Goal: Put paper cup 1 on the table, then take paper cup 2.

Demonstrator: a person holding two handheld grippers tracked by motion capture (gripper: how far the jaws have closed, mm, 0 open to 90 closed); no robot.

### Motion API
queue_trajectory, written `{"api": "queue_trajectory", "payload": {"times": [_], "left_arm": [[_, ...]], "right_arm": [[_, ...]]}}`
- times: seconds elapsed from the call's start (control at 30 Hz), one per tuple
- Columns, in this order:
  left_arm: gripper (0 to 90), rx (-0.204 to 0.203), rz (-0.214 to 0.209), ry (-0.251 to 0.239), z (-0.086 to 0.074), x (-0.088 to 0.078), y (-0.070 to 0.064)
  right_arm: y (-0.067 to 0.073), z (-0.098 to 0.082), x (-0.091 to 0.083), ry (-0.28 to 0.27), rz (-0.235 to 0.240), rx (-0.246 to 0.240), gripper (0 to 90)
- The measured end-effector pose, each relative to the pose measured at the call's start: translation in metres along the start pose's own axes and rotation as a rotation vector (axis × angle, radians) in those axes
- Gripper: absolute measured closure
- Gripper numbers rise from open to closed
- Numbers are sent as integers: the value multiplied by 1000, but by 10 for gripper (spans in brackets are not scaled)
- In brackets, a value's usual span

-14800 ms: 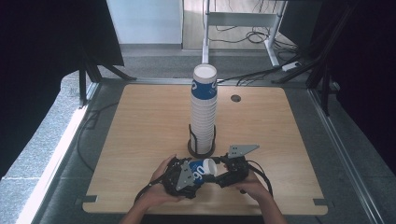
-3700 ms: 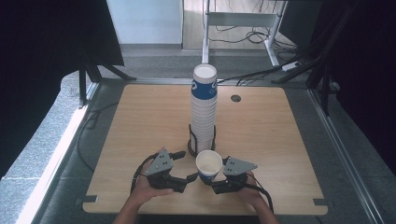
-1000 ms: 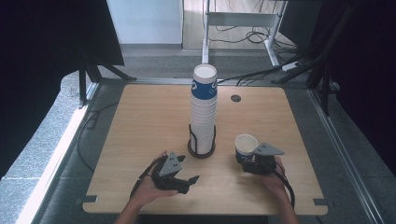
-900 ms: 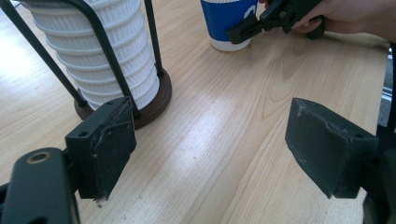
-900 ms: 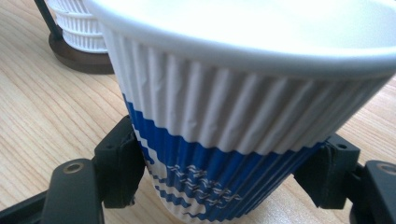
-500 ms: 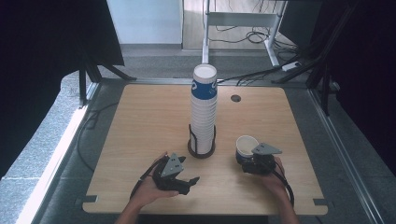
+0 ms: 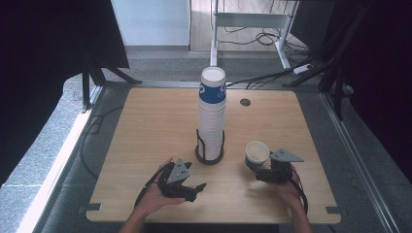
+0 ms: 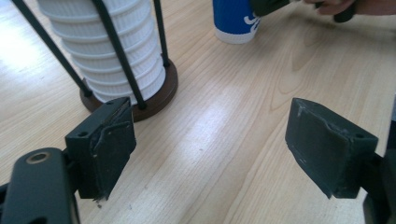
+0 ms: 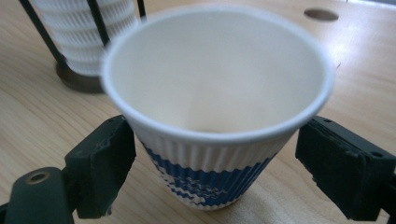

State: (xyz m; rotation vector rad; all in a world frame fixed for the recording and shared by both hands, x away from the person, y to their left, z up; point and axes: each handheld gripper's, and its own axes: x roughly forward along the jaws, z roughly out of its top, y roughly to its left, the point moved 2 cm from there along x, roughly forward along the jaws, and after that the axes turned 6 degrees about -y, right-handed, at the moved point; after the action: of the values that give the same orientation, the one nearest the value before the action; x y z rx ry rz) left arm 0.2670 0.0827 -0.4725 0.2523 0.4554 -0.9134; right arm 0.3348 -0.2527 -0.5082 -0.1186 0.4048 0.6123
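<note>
Right gripper [image 9: 210,154] jaws just opened, pads clear of upright blue-and-white ribbed paper cup [image 9: 217,107] between them, right of cup stack [image 7: 212,114]. Left gripper [image 8: 210,149] open, empty.

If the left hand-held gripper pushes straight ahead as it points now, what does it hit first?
Probably nothing soon: the left hand-held gripper faces bare table. The cup stack's holder sits left of that line and the blue cup lies farther off, near it; depth is unclear.

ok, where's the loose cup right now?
The cup stands upright on the table, right of the cup stack in the high view. It sits between the right gripper's jaws, which have just been opening and are clear of it.
</note>
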Motion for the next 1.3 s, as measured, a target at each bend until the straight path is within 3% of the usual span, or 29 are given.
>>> {"api": "queue_trajectory", "payload": {"times": [0.2,0.5,0.63,0.8,0.93,1.1,1.3], "left_arm": [[160,-24,3,-4,1,-2,1],[140,-145,60,-75,5,-9,11],[122,-195,29,-113,6,-14,17],[173,-198,0,-105,4,-12,17],[183,-194,28,-104,4,-11,17],[176,-217,58,-139,7,-15,21],[152,-210,36,-139,12,-14,23]], "right_arm": [[1,8,-24,-73,-2,8,147],[7,28,-56,-177,55,5,202],[17,37,-61,-214,93,-19,217],[28,42,-58,-225,124,-48,222],[35,46,-56,-237,157,-57,223],[46,52,-57,-248,200,-85,226],[50,53,-54,-239,224,-90,227]]}}
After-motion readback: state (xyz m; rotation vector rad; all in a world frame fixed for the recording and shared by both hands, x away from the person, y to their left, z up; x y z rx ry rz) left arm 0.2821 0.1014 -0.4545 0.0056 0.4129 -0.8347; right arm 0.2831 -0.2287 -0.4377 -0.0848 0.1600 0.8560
